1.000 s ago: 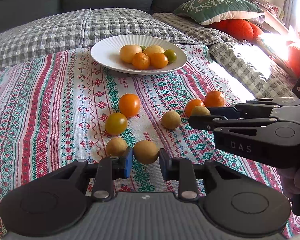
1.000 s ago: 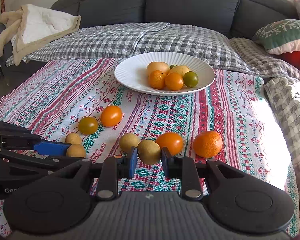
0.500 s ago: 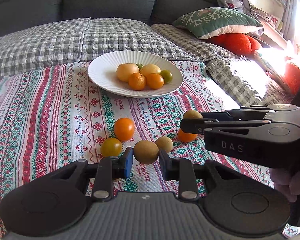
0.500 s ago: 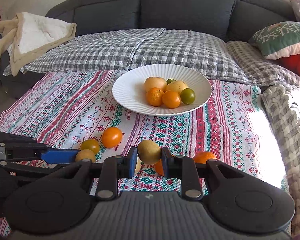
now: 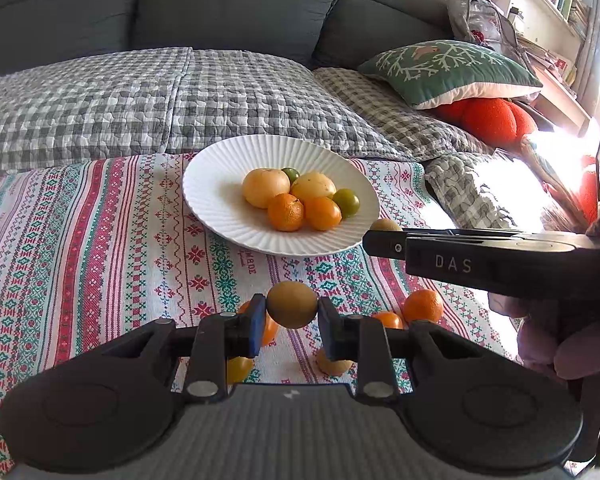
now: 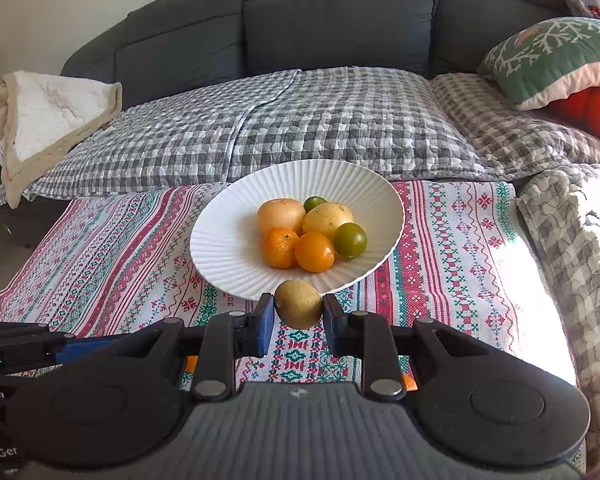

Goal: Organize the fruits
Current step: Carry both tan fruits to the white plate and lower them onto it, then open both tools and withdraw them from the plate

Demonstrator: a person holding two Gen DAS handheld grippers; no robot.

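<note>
The left gripper (image 5: 292, 314) is clenched on a brown fruit (image 5: 292, 304), pads pressing both its sides, and carries it clear of the patterned cloth (image 5: 100, 248), short of the white plate (image 5: 220, 200). The right gripper (image 6: 298, 314) grips a second brown fruit (image 6: 299, 304) the same way, raised just before the near rim of the plate; in the left view that gripper reaches in from the right beside the plate's right edge. On the plate lie six fruits in a touching cluster, among them a mandarin (image 6: 279, 248) and a green one (image 6: 350, 240), while on the cloth below the left gripper an orange fruit (image 5: 423, 306) and several others lie partly hidden.
</note>
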